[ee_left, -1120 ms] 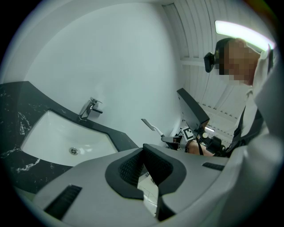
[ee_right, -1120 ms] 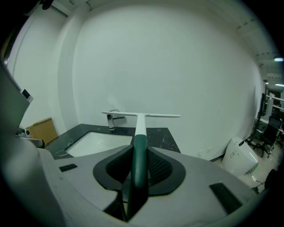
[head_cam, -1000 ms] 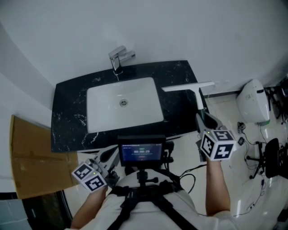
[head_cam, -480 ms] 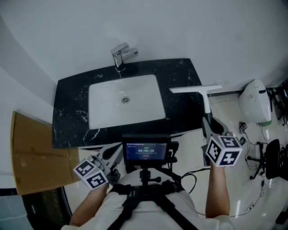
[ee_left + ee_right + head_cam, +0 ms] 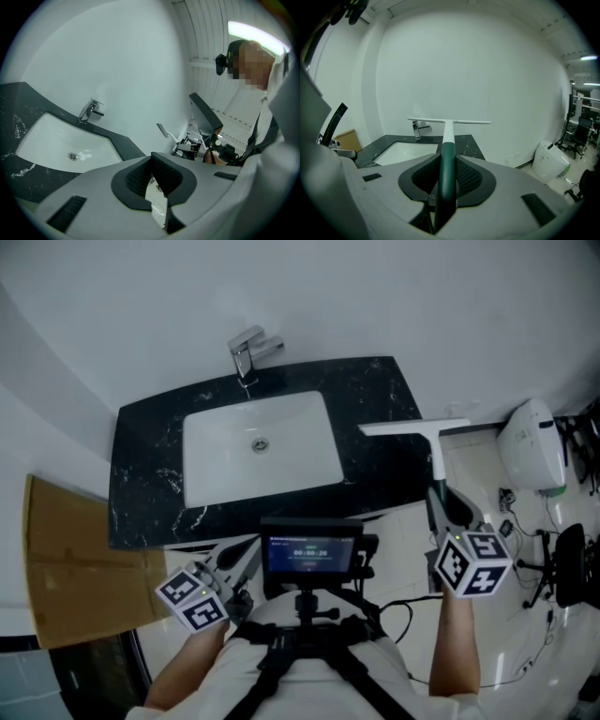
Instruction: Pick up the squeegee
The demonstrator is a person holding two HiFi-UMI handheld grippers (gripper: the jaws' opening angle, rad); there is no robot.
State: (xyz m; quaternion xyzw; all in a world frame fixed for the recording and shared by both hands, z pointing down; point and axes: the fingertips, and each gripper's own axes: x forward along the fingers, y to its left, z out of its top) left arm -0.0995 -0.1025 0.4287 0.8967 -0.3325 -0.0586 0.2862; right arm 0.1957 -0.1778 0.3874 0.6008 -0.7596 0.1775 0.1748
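Trainee: Tongs on the left first. Why is the left tongs (image 5: 242, 561) parked so low?

Mentor: I'd say it has no part in this job. It hangs by the person's waist, just short of the front edge of the bench (image 5: 141, 493), and points about level toward the basin (image 5: 258, 460). Its jaws are closed together with nothing between them.

Trainee: And the squeegee?

Mentor: The squeegee (image 5: 436, 451) is off the bench and in the air at the bench's right edge. Its white blade (image 5: 412, 427) lies crosswise, with the left half above the bench's right end and the rest past the edge. In the right gripper view the blade shows above the tap (image 5: 417, 126), against the wall. The right tongs (image 5: 441, 507) is clamped tight on the dark green handle (image 5: 448, 159).

Trainee: Why grip it that far back?

Mentor: My guess is that holding the handle leaves the blade free and out front, ready to meet a surface. The pick-up itself looks done.

Trainee: What about the right arm's pose?

Mentor: The forearm (image 5: 455, 643) reaches forward beside the bench's front right corner. The tongs points away from the body toward the wall, dipped slightly.
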